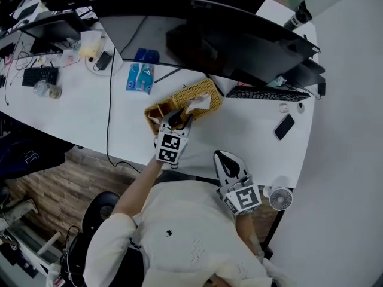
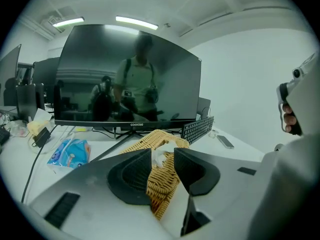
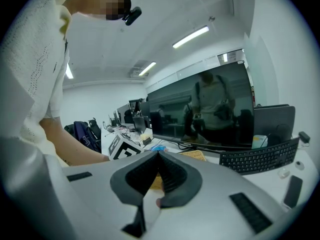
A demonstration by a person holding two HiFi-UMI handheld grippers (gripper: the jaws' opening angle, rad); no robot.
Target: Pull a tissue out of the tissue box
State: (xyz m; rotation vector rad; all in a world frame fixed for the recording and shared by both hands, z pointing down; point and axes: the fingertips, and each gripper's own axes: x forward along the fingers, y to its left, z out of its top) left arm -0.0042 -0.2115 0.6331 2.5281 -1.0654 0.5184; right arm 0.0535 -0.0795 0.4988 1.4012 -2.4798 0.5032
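A woven wicker tissue box [image 1: 179,103] lies on the white desk [image 1: 90,109], and a white tissue [image 1: 199,103] sticks out of its top. My left gripper [image 1: 175,119] hangs over the near end of the box. In the left gripper view it [image 2: 162,154] is open, its jaws apart, with the tissue [image 2: 161,157] and the box [image 2: 161,186] showing in the gap just beyond the tips. My right gripper [image 1: 226,158] is held back over the desk's near edge, shut and empty [image 3: 159,154]. The box [image 3: 195,155] shows behind it.
A wide curved monitor [image 1: 209,34] stands behind the box, with a black keyboard [image 1: 266,93] and a phone [image 1: 283,126] to the right. A blue packet [image 1: 139,78] and a black cable [image 1: 110,100] lie to the left. A small fan [image 1: 280,198] sits at the near right edge.
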